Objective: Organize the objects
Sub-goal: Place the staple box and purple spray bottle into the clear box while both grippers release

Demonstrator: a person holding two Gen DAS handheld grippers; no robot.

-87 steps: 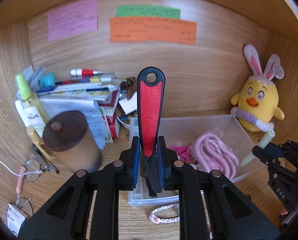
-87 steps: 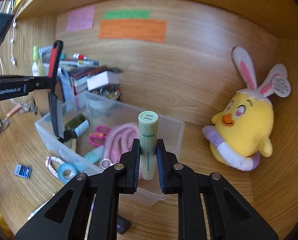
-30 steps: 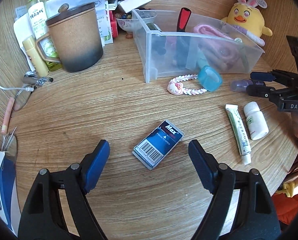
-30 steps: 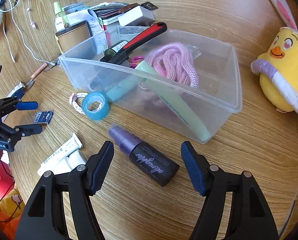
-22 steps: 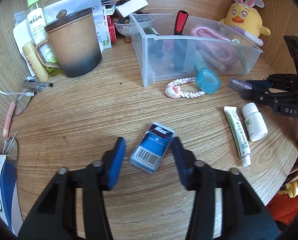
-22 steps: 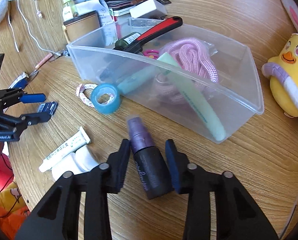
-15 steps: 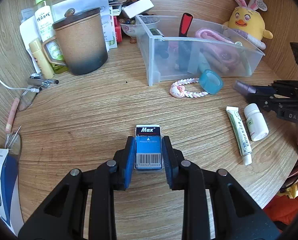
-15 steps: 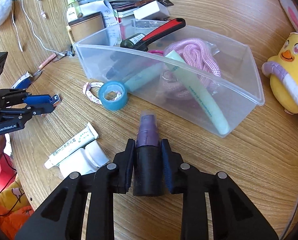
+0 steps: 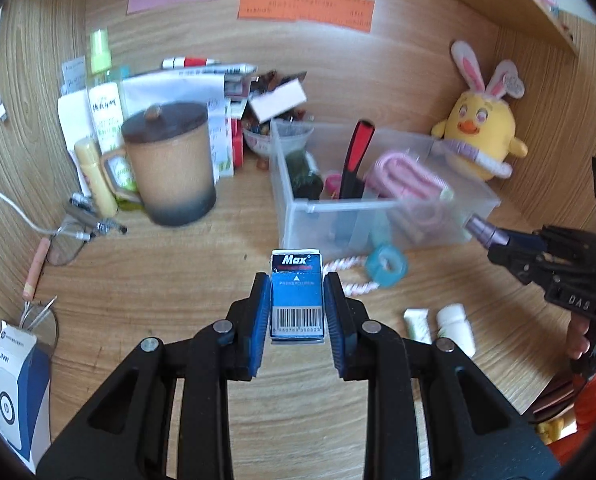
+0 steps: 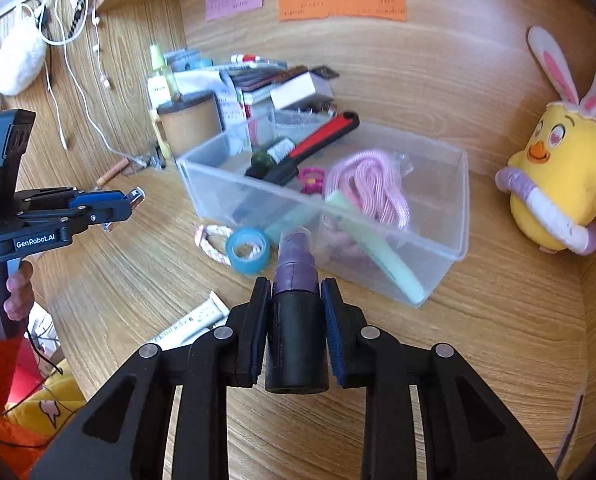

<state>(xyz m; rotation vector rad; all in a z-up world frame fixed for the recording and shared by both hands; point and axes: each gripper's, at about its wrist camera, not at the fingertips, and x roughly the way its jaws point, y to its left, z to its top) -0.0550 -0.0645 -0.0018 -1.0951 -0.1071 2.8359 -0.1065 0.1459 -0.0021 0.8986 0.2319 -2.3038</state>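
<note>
My left gripper (image 9: 297, 292) is shut on a small blue Max staple box (image 9: 297, 300) and holds it above the desk. My right gripper (image 10: 297, 292) is shut on a black spray bottle with a purple top (image 10: 297, 320), also off the desk. A clear plastic bin (image 9: 378, 216) (image 10: 442, 248) stands ahead and holds a red-handled tool (image 9: 358, 152), pink rope (image 10: 370, 184) and a green tube (image 10: 378, 248). The right gripper shows at the right of the left wrist view (image 9: 498, 248); the left gripper shows at the left of the right wrist view (image 10: 134, 200).
A blue tape roll (image 9: 386, 266) and braided band (image 10: 210, 244) lie in front of the bin. A white tube (image 9: 416, 322) and white pill bottle (image 9: 456, 330) lie on the desk. A lidded mug (image 9: 170, 168), stacked papers and a yellow chick plush (image 9: 482, 136) stand behind.
Both grippers closed on their objects and lifted: the left took the staple box off the desk, the right took the spray bottle. Both now face the bin from higher up.
</note>
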